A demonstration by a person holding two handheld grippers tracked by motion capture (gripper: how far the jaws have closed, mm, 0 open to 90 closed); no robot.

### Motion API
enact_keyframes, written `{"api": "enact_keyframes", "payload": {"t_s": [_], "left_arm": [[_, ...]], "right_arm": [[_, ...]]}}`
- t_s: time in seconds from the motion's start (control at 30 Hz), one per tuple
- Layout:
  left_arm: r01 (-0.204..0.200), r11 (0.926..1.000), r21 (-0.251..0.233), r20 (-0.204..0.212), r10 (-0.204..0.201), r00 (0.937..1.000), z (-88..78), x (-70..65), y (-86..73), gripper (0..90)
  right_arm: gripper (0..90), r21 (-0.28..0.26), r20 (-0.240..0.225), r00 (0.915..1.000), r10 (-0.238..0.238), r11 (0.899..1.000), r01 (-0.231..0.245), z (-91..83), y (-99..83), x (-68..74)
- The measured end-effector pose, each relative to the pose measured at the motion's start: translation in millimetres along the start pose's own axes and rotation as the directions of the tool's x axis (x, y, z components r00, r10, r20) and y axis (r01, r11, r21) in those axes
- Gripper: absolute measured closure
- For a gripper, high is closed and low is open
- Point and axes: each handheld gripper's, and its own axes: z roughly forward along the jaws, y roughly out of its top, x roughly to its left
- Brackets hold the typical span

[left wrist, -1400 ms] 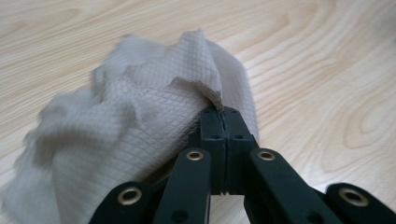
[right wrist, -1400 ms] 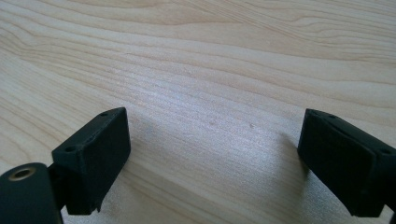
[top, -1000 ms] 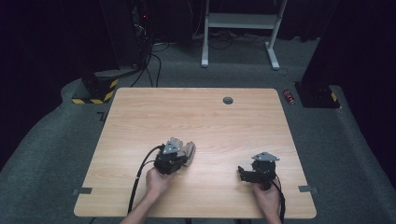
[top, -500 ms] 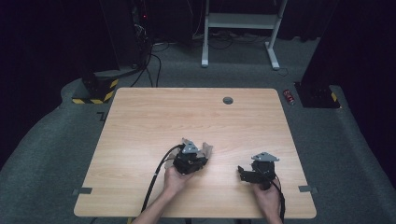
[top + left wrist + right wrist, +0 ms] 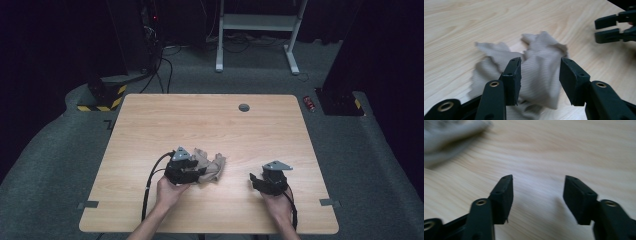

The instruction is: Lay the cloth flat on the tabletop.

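Observation:
A crumpled beige cloth (image 5: 212,166) lies on the wooden table (image 5: 210,120), right of my left gripper (image 5: 199,173). In the left gripper view the cloth (image 5: 541,67) bunches up under and beyond my left gripper (image 5: 540,80). Its jaws have just been opening and stand apart, with the pads off the fabric. My right gripper (image 5: 254,180) rests near the front right and points left toward the cloth. In its own view my right gripper (image 5: 537,197) has just been closing partway, with a wide gap over bare wood and nothing between the jaws. The cloth (image 5: 449,135) is a blur at the upper left there.
A small round grommet (image 5: 244,107) sits in the table near its far edge. The right gripper's jaws (image 5: 611,27) show in the left gripper view's upper right corner. Dark carpet, a white desk frame (image 5: 255,30) and cables lie beyond the table.
The left gripper carried the cloth a little rightward, then opened and drew back left, leaving the cloth on the table. The right gripper's jaws narrowed and its hand stayed put.

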Motion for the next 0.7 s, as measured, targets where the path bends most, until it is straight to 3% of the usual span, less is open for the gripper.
{"api": "enact_keyframes", "payload": {"t_s": [0.13,0.2,0.23,0.27,0.47,0.57,0.63,0.7], "left_arm": [[0.022,0.9995,0.025,-0.024,-0.021,0.9995,1.1,9.3,-2.4,52.5],[0.016,0.9993,0.035,-0.029,-0.015,0.9995,2.8,10.5,-2.9,53.2],[0.01,0.9989,0.046,-0.041,-0.009,0.9991,5.1,10.8,-3.5,53.3],[0.004,0.9982,0.059,-0.068,0.0,0.9977,8.3,11.2,-4.3,53.4],[0.017,0.9969,0.077,-0.103,-0.009,0.9947,14.7,16.5,-7.5,53.3],[0.022,0.9972,0.071,-0.118,-0.014,0.9929,13.4,18.6,-9.7,53.3],[0.052,0.9961,0.071,-0.142,-0.041,0.989,10.5,24.2,-15.9,53.5],[0.056,0.995,0.083,-0.166,-0.041,0.9852,8.4,29.2,-20.7,54.1]], "right_arm": [[50.8,-0.049,-0.133,0.99,-0.048,0.998,0.041,-3.4,24.0,19.7],[50.9,-0.058,-0.156,0.9857,-0.063,0.997,0.054,-4.1,30.8,25.1],[51.1,-0.06,-0.214,0.9714,-0.104,0.994,0.093,-1.6,46.9,38.3],[51.6,-0.061,-0.224,0.9671,-0.119,0.992,0.109,0.5,51.0,41.9],[56.8,-0.026,-0.3,0.9388,-0.169,0.985,0.169,21.2,70.2,63.9],[64.9,-0.006,-0.31,0.9339,-0.178,0.983,0.185,29.5,72.4,70.4],[74.6,0.015,-0.315,0.9331,-0.174,0.982,0.188,34.5,72.3,72.6],[84.4,0.023,-0.31,0.9325,-0.186,0.979,0.203,37.3,71.2,74.2]]}}
